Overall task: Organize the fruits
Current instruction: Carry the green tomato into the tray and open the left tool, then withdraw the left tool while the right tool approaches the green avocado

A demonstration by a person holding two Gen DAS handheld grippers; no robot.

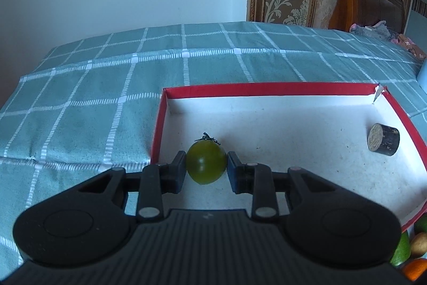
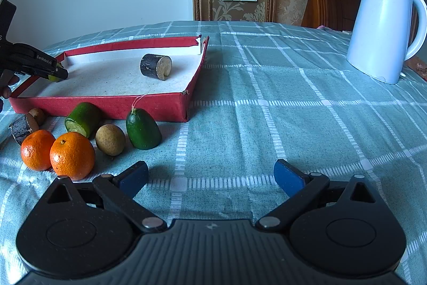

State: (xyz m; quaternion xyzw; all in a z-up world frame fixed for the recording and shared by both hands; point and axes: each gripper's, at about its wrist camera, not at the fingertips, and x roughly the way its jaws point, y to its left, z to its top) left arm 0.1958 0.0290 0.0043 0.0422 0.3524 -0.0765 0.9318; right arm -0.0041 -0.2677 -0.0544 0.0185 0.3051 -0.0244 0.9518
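The surface (image 2: 293, 98), spread with a teal checked cloth, carries a white kettle (image 2: 384, 28) at two o'clock in the right wrist view and, at ten o'clock, a shallow red-walled box (image 2: 106, 104) with a white floor. Inside the box lies a dark cut cylinder (image 2: 156, 67), its pale cut face turned toward four o'clock. Outside the box's near wall sits a loose row of fruit: two oranges (image 2: 72, 154), a green cut piece (image 2: 82, 119), a brown round fruit (image 2: 110, 139) and a green tapered fruit (image 2: 142, 128) whose long axis runs from eleven o'clock at the stalk to five o'clock. The left gripper (image 1: 206, 166) is closed down on a small green tomato (image 1: 206, 162), one pad on each flank, so the fruit's width lies across the jaws; its stalk points to twelve o'clock, away from the camera, and its longer axis follows that same line. The tomato hangs low over the box's near-left corner, inside the left wall, with bare white floor directly beneath and ahead; whether it touches the floor I cannot tell. The right gripper (image 2: 210, 178) stands wide apart and holds nothing, hovering over bare cloth with the fruit row at ten o'clock, nearer to it than to the left one. Judged from this, the tomato needs only a release.
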